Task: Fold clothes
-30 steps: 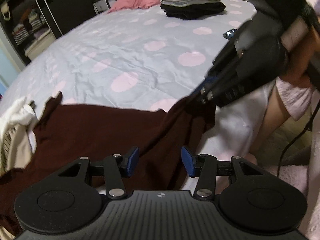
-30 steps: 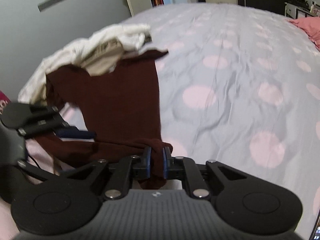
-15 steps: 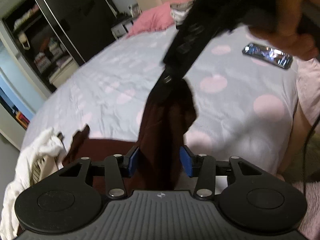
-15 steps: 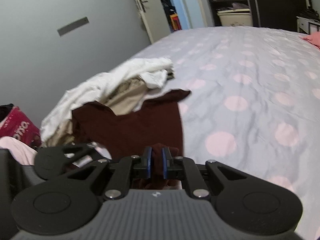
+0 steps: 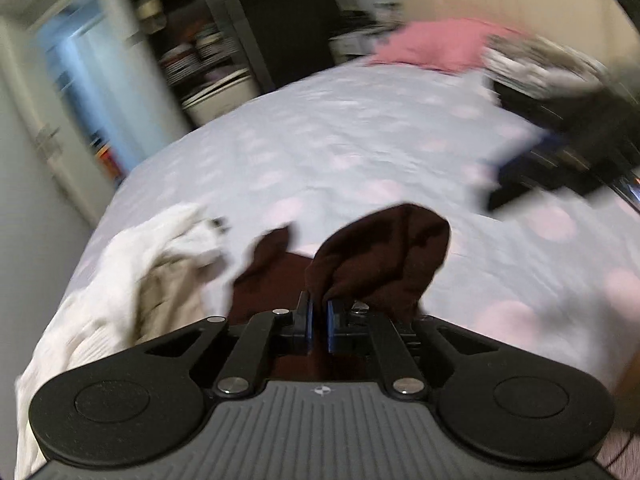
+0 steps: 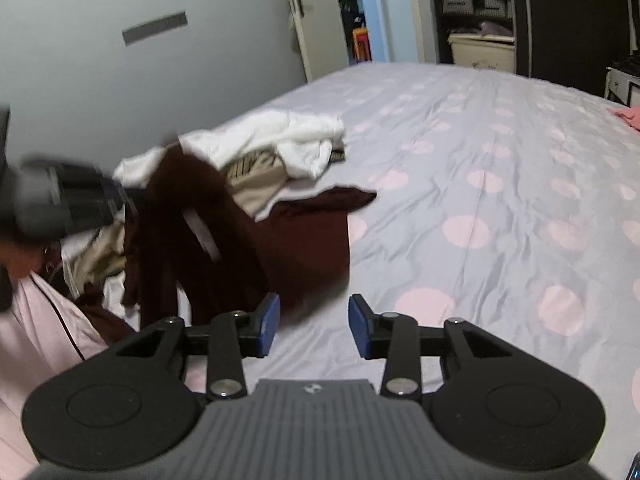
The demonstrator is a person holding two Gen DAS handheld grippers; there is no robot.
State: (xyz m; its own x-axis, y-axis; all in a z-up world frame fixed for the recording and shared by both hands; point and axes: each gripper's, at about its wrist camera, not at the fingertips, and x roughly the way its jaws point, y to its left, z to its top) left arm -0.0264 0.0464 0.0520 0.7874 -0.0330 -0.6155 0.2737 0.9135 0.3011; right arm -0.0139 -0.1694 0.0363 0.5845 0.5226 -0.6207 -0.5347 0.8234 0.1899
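A dark maroon garment [image 5: 384, 256] lies at the near edge of the bed and is partly lifted. My left gripper [image 5: 318, 320] is shut on a bunch of its cloth, which stands up in a hump in front of the fingers. In the right wrist view the same garment [image 6: 280, 240] hangs from the left gripper [image 6: 120, 200] at the left and trails onto the bed. My right gripper [image 6: 314, 324] is open and empty, just above the bedsheet beside the garment's lower edge.
A pile of white and beige unfolded clothes [image 6: 280, 148] lies beyond the maroon garment near the bed's corner. A stack of folded clothes [image 5: 532, 64] and a pink pillow [image 5: 432, 46] sit at the far end. The spotted sheet [image 6: 500, 200] spreads to the right.
My right gripper has opened and let go of the maroon cloth. My left gripper has closed on the cloth and lifted it. Both views have swung.
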